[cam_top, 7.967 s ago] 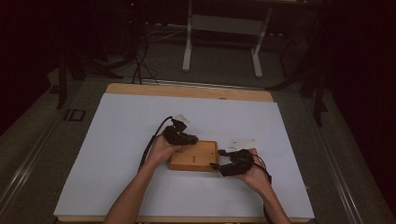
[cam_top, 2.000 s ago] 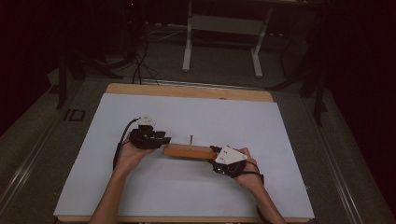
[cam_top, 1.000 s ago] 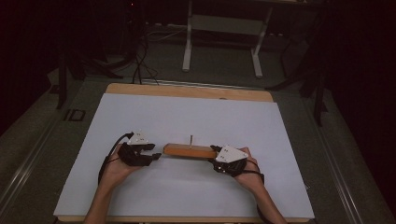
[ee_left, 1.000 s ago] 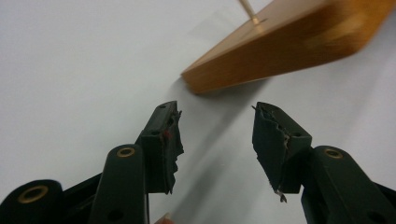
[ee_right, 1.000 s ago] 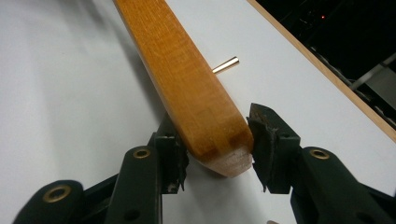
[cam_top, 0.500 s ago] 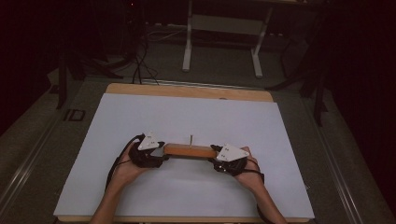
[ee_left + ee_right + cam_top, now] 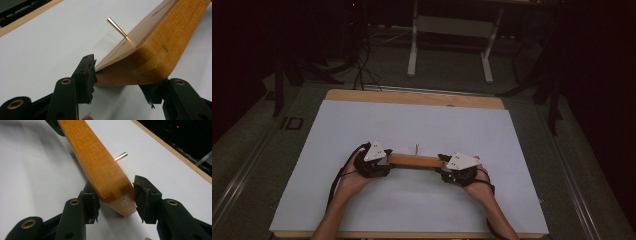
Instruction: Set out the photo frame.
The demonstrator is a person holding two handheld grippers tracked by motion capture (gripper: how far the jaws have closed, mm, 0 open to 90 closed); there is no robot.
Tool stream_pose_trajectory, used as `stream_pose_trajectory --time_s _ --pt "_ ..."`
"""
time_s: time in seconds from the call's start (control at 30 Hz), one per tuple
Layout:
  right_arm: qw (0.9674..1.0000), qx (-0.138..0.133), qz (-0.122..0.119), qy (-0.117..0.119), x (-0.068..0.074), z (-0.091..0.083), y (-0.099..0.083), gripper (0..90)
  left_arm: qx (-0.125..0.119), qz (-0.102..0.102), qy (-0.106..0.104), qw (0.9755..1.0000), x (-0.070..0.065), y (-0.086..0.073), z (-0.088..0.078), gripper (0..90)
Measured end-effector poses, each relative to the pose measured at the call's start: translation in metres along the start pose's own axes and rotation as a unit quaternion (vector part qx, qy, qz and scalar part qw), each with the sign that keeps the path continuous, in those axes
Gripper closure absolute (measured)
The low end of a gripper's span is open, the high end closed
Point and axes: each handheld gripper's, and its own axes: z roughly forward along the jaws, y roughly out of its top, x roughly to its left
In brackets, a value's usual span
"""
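— White sheet over our tabletop (image 7: 362, 130), a strip of bare wood at its far edge; around it we see a dark room, grey floor, cables and a metal stand (image 7: 447, 30)
— And the wooden box (image 7: 414, 160)?
— Honey-brown, jointed corners, a thin brass pin (image 7: 416, 150) rising from its slotted top. It sits near the middle, between our hands
— Grips?
— Our left gripper (image 7: 120, 85) has just been narrowing, pads at one end's corners. Our right gripper (image 7: 116, 202) pinches the other end
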Motion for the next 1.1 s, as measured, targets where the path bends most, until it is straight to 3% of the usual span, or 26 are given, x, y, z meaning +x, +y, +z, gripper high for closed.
stream_pose_trajectory --time_s 0.27,0.63,0.87,1.0,1.1 --pt "0.9999 -0.003 0.01 -0.002 -0.003 0.002 0.0 56.7 -0.015 0.005 -0.003 0.9999 0.001 0.003 0.004 47.9" --pt "0.9998 0.005 0.021 -0.001 -0.005 0.002 0.002 56.0 0.005 0.031 0.015 0.9994 -0.006 0.01 0.006 50.3" --pt "0.9991 0.001 0.043 0.002 -0.011 0.0 0.002 54.7 0.004 0.037 -0.002 0.9993 -0.007 0.013 0.002 56.5" --pt "0.9973 -0.008 0.071 0.012 -0.017 -0.003 0.0 55.0 0.0 0.031 -0.016 0.9994 -0.006 0.013 0.001 59.8" --pt "0.9974 -0.007 0.07 0.014 -0.017 -0.004 0.0 55.0 0.004 0.032 -0.018 0.9993 -0.007 0.013 0.0 60.2"
